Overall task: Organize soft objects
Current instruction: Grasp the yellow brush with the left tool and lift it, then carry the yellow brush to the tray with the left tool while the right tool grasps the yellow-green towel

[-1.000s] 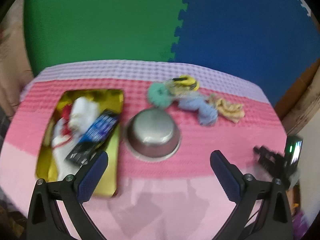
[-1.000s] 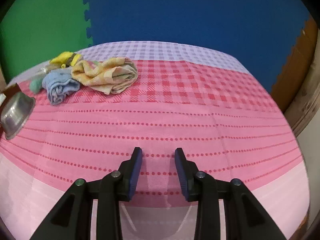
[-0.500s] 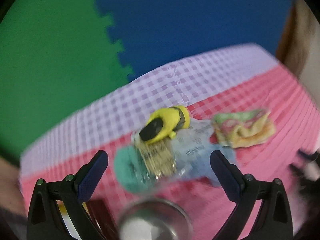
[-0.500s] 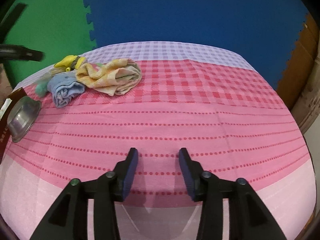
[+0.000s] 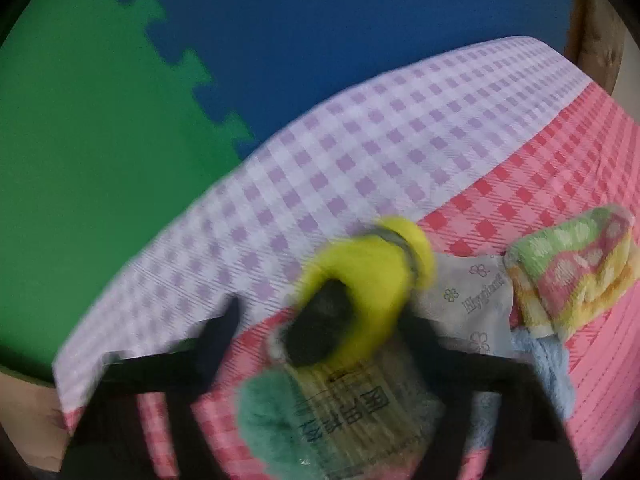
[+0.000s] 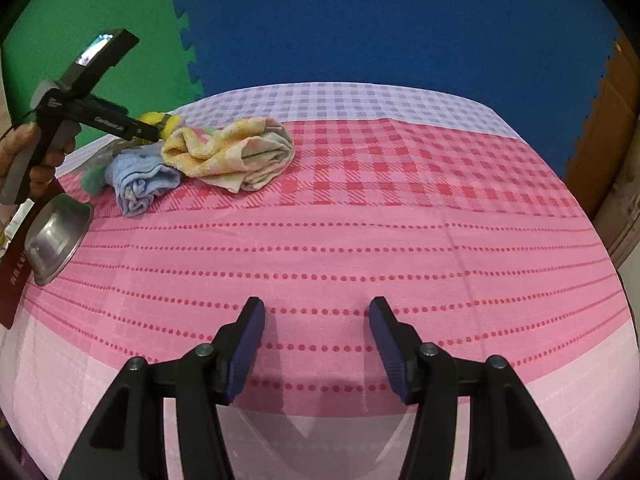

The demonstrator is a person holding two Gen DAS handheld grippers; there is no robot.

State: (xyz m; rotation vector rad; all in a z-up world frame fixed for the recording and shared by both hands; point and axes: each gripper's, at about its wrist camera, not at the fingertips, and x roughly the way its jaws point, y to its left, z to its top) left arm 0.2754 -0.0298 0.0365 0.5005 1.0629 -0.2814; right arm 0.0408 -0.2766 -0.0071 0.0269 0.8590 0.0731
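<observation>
The left claw (image 5: pixel 320 328) has just been closing around the yellow toy (image 5: pixel 360 280) at the pile's 12 o'clock end, far left on the table (image 6: pixel 360 240); blur hides whether its pads press yet. The risk I see is a muddled grab: a clear packet (image 5: pixel 360 408) and teal puff (image 5: pixel 264 412) lie right against the toy, so the closing jaws could snag them or drag the blue cloth (image 6: pixel 140 180) and striped towel (image 6: pixel 232 156) along. The right claw (image 6: pixel 316 344), jaws just widened and empty, hovers at 6 o'clock, well apart.
</observation>
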